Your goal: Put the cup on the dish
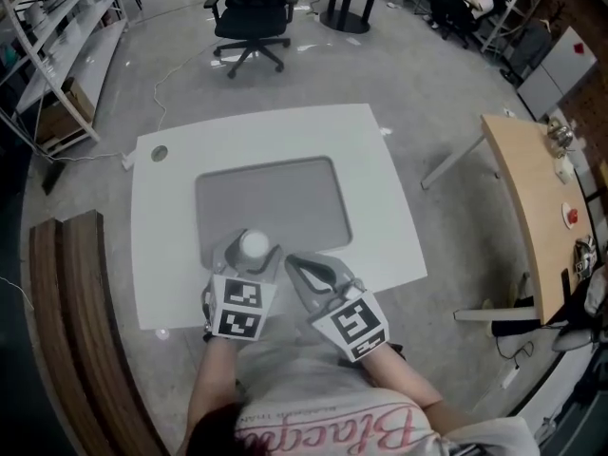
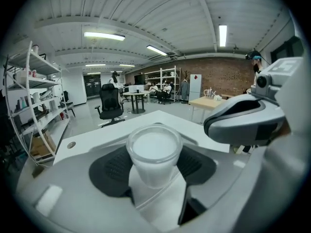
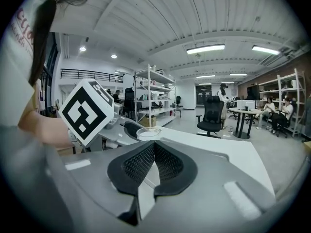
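A small white cup (image 1: 254, 244) sits upright between the black pads of my left gripper (image 1: 249, 255), which is shut on it just above the near edge of a grey rectangular tray (image 1: 275, 193). In the left gripper view the cup (image 2: 154, 152) fills the gap between the pads (image 2: 114, 167). My right gripper (image 1: 306, 266) hovers close beside it on the right, shut, with nothing between its pads (image 3: 170, 164). From the right gripper view the cup's rim (image 3: 148, 133) shows just past the left gripper's marker cube (image 3: 87, 110).
The tray lies in the middle of a white table (image 1: 380, 207) with a round hole (image 1: 159, 153) at its far left corner. A wooden bench (image 1: 76, 331) runs along the left, a wooden table (image 1: 532, 217) stands to the right, and an office chair (image 1: 252, 17) is beyond.
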Tool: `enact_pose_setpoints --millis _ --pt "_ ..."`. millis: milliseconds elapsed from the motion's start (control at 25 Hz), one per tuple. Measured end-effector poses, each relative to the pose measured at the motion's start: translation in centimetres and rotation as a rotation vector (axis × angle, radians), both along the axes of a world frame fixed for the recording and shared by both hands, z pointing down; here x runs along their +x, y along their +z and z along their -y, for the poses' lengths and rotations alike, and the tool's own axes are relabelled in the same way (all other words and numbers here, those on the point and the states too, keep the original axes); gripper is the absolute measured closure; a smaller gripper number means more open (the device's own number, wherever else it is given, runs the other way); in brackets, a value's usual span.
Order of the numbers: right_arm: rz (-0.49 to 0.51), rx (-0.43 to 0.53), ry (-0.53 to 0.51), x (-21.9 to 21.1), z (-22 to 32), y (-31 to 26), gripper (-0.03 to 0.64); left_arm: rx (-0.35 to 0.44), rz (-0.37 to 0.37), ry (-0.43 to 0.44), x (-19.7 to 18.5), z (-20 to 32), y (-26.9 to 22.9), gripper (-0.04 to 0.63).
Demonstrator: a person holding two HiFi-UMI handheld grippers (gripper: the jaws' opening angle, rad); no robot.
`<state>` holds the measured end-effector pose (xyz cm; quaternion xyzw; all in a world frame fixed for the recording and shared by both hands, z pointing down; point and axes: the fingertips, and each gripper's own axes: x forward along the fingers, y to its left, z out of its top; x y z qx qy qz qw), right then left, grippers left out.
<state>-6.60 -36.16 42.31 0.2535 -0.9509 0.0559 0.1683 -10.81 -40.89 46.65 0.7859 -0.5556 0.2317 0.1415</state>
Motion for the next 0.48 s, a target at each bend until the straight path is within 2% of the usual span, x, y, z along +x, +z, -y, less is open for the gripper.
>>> enact_pose_setpoints --millis 480 --pt "-0.025 -0.069 0.073 -1.2 5.0 1.5 0.629 -0.011 -0.021 0.054 -0.6 5.7 4.7 0.331"
